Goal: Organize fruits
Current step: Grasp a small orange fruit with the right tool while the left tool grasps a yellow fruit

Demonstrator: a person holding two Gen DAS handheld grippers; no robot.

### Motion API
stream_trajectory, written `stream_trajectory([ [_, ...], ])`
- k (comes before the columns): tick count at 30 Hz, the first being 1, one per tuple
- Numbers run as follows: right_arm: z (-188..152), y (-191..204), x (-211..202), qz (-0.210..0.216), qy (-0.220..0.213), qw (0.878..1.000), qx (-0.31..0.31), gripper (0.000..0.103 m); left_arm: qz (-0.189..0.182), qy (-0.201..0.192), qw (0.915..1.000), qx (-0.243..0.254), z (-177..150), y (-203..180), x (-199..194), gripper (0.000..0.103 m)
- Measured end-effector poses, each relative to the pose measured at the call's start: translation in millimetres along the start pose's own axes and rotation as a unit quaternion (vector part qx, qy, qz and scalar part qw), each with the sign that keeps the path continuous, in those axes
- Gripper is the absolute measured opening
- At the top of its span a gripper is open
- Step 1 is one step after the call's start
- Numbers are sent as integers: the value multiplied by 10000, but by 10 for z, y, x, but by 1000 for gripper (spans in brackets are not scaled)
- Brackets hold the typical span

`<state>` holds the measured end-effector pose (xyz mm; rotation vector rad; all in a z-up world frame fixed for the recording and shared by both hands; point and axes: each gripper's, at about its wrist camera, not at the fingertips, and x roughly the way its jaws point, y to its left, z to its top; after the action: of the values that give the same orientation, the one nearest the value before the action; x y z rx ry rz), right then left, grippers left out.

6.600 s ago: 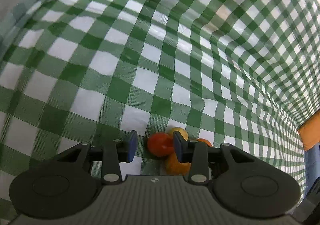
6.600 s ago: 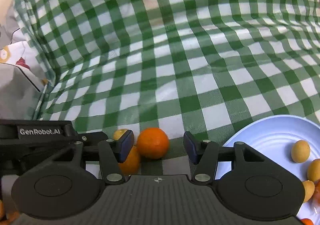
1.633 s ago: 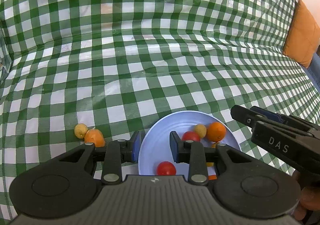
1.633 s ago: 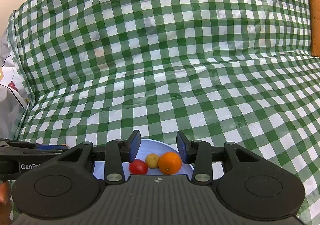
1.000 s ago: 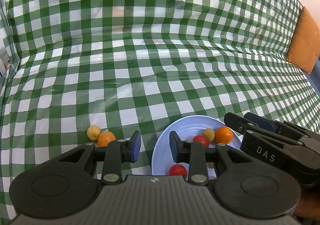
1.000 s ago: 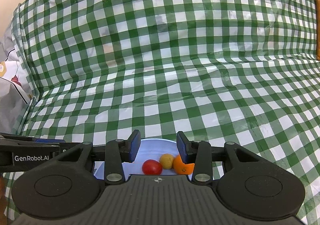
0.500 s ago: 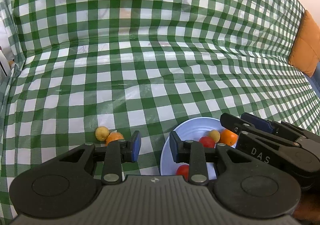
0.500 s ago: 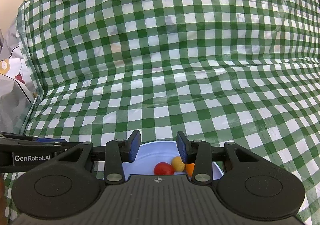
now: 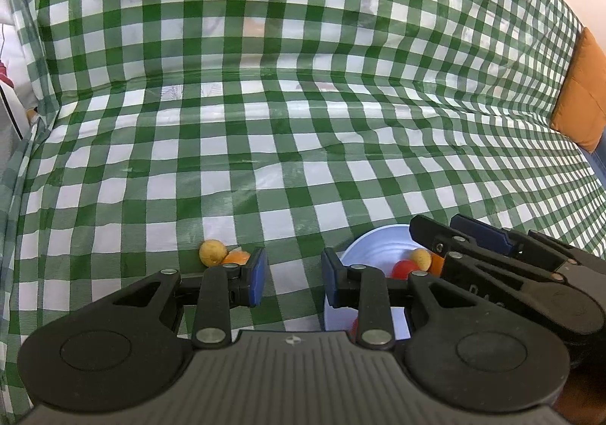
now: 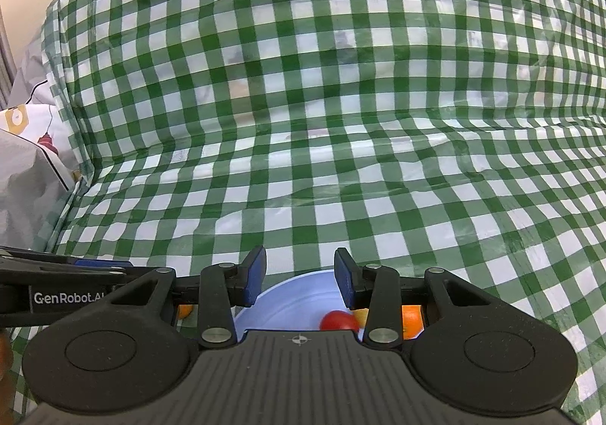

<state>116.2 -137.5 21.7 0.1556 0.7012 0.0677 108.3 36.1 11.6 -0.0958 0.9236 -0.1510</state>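
White "GenRobot.AI" lettering on side of left gripper, seen from right wrist view. Faint letters on right gripper unreadable.

This looks like a home. A green-and-white checked plastic cloth is draped over a soft, sofa-like seat and its back. An orange cushion sits at the right edge, and printed bedding lies at the left.
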Motion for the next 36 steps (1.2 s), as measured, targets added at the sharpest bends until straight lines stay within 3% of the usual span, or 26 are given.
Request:
stream_trajectory([
  [7,-59,118,89,38,38,10000,-45,42,68,119,9997,-196,-32,229,186,34],
  [16,-115,475,246,605,-26,9980,-189,42,431,78,9889,-1417,88,1146,266,34],
  [20,-185,668,370,953,104,9949,-301,42,466,111,9845,-1689,86,1393,291,34],
  [26,-305,935,632,1148,254,9923,-389,42,268,207,9883,-1487,61,1306,374,34],
  [34,-377,1061,1014,931,680,9923,-461,42,-103,374,9885,-1464,53,1206,568,34],
  [36,-399,1064,1050,992,774,9907,-511,33,-185,421,9887,-1429,56,1167,636,34],
])
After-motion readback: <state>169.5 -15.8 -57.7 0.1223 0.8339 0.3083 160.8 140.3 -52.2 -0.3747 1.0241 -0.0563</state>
